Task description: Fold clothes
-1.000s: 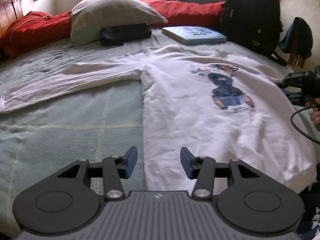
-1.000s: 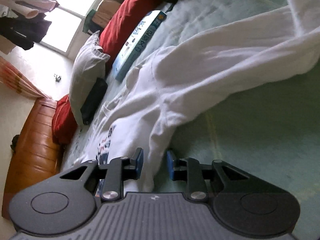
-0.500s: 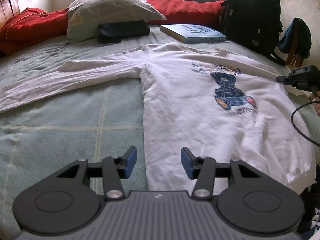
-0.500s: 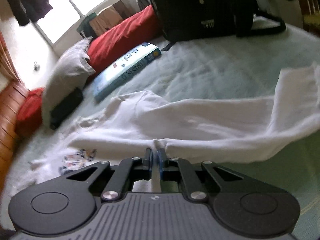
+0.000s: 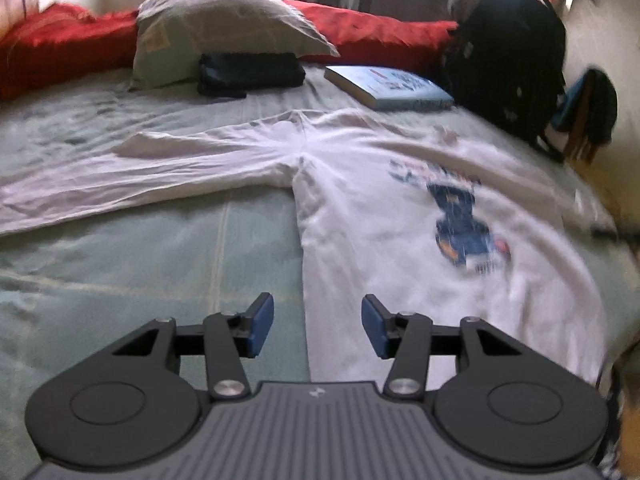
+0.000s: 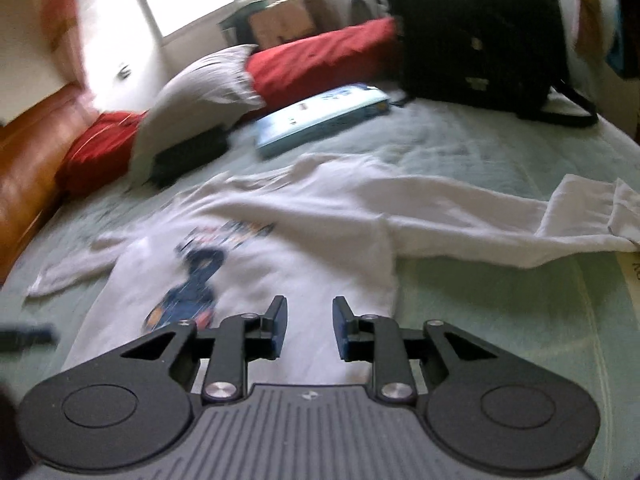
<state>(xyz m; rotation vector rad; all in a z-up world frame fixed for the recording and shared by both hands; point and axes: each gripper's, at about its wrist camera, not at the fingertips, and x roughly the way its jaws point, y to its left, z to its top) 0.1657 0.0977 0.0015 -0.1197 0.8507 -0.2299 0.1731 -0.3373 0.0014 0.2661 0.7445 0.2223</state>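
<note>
White cotton sweatshirt point(image 5: 400, 216) lay face-up and flat on the green bed point(image 5: 120, 264), bear print showing, both sleeves spread out sideways; no fold made yet, as I judged it.

Gripper states:
- L gripper point(image 5: 317, 330): jaws spread approx. halfway, nothing between the pads. It hung above the bed w/ the sweatshirt's left side seam running up between its fingers.
- R gripper point(image 6: 309, 330): jaws opening, spread narrower than the L, nothing held. It hung over the lower right body of the sweatshirt, right side edge just beside its right finger.

Key relation for next move: garment's long axis (hem to collar) ran straight away from both grippers toward the pillows. Each sleeve's long axis ran crosswise to that. Left sleeve point(image 5: 152, 176) stretched off to the L gripper's left; right sleeve point(image 6: 500, 220) stretched off to the R gripper's right, cuff far out near the bed edge. Each gripper was therefore nearer its own side's sleeve. I judged a sleeve-in fold needed a reach fwd and outward, then a carry across the body.

Count, 1 each unless noted:
- sweatshirt, 2 sleeves
- grey pillow point(image 5: 224, 28)
- red cushions point(image 5: 60, 48): cannot tell if 1 long or 2
- book point(image 5: 390, 88), beyond the collar
- black pouch point(image 5: 248, 72), under the pillow's front edge
- black backpack point(image 6: 476, 28), at the far right of the bed
</note>
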